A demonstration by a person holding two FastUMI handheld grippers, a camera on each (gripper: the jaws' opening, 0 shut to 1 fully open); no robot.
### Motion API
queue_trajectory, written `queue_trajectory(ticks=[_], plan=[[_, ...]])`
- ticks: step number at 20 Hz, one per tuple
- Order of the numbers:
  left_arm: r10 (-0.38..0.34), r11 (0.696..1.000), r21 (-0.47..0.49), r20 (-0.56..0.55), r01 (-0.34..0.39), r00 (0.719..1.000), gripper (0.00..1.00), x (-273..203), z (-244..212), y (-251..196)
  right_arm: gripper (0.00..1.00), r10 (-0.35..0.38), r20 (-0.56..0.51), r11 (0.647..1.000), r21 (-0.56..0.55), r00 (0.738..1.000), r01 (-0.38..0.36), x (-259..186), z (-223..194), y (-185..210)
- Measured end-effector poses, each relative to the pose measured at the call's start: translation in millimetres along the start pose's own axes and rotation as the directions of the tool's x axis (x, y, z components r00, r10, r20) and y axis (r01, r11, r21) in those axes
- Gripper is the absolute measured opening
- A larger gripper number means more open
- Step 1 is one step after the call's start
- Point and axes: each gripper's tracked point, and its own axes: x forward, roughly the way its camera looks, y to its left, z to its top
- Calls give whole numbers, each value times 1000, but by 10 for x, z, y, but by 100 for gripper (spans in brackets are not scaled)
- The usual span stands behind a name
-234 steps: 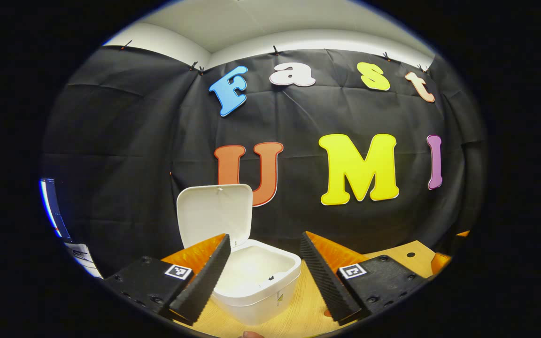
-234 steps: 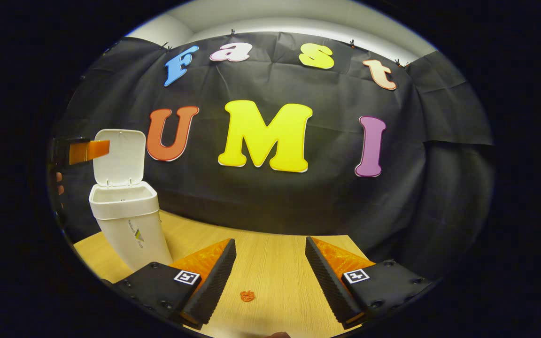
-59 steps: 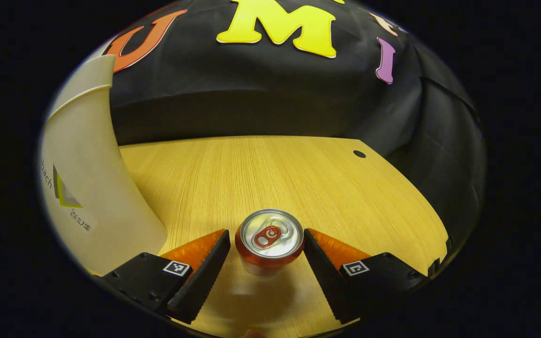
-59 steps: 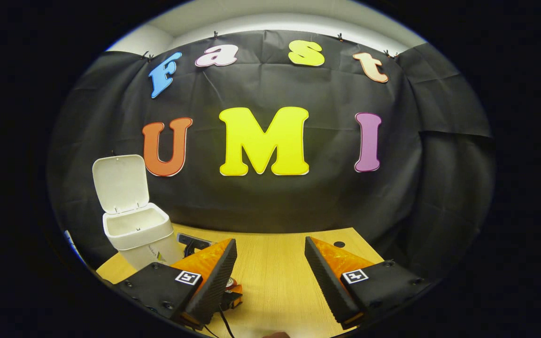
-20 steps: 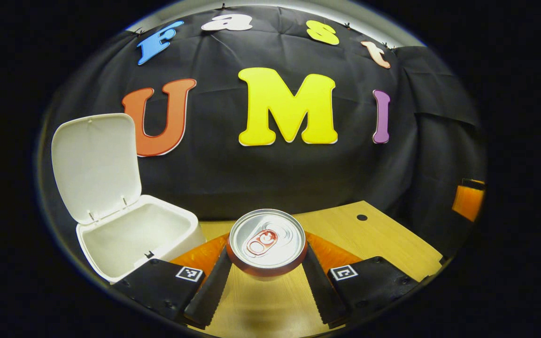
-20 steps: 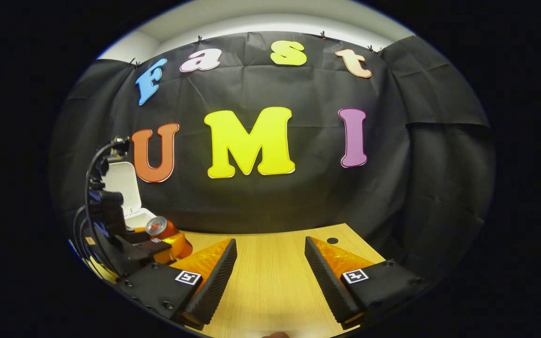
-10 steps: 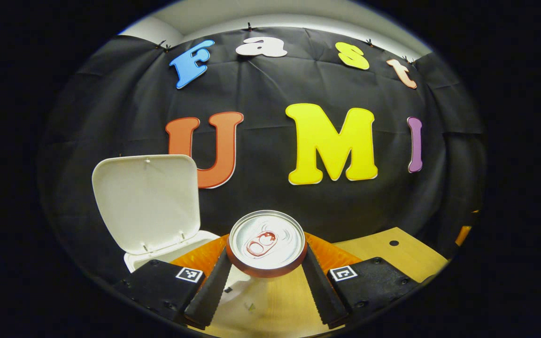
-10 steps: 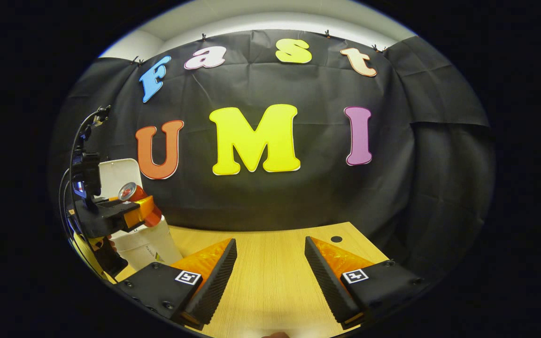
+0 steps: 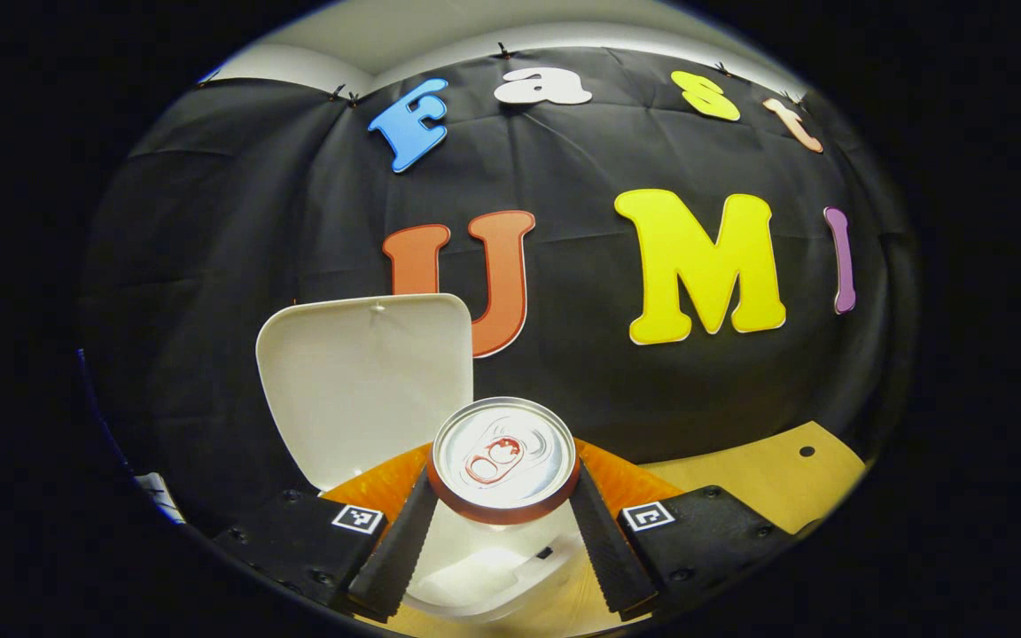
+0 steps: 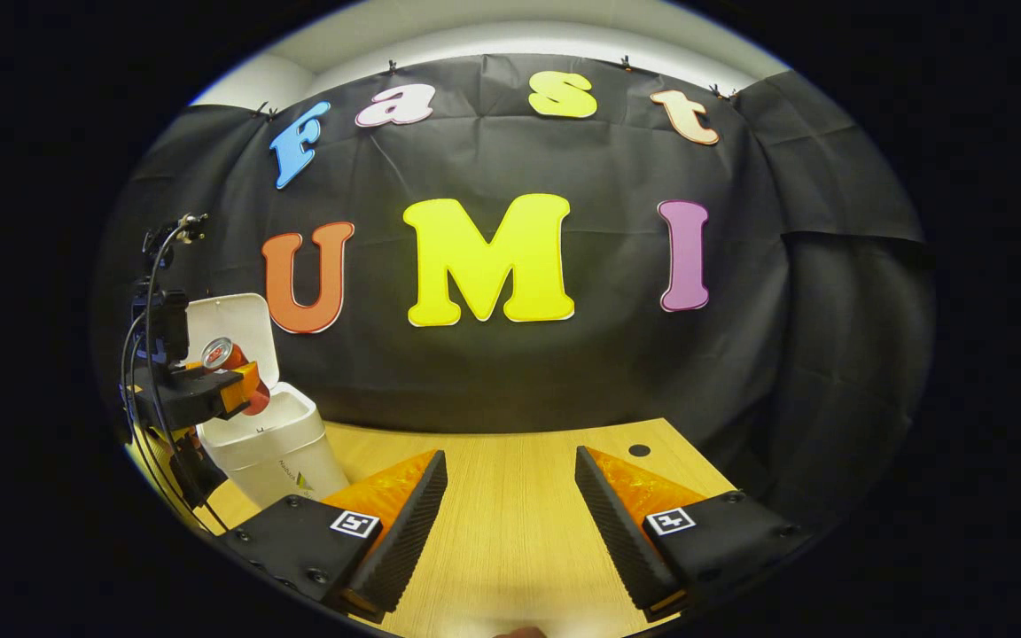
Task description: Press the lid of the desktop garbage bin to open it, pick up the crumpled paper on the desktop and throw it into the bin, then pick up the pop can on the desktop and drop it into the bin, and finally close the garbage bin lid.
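Note:
My left gripper (image 9: 502, 514) is shut on a red pop can (image 9: 503, 459) with a silver top, held upright in the air. Right below the can is the open mouth of the white bin (image 9: 484, 576), and its raised lid (image 9: 369, 377) stands just behind. In the right gripper view the same can (image 10: 227, 359) hangs over the bin (image 10: 271, 447) at the far left, carried by the left gripper (image 10: 240, 390). My right gripper (image 10: 506, 523) is open above the wooden table (image 10: 510, 514), nothing between its fingers.
The table has a small round hole (image 10: 639, 450) near its far right corner. Black cables (image 10: 143, 354) trail from the left gripper at the left edge. The black cloth wall closes off the back.
The left gripper has carried the can leftward until it hangs over the bin's opening; the bin now lies under the can. The right gripper has stayed put.

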Motion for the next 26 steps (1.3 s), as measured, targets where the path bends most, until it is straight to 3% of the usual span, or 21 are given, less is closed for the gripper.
queue_trajectory(ticks=[3, 14, 26], plan=[[-3, 1000, -6, -8, 3, 1000, 82, 18, -28, 7, 93, 3, 3, 1000, 0, 1000, -3, -7, 7, -1], [-15, 999, -33, -12, 14, 1000, 96, 11, -4, 13, 93, -4, 4, 1000, 6, 1000, 4, -29, 0, -54], [-39, 999, -28, 98, 41, 994, 95, 183, 762, 38, 93, -8, 5, 1000, 13, 1000, 8, -33, 7, -87]])
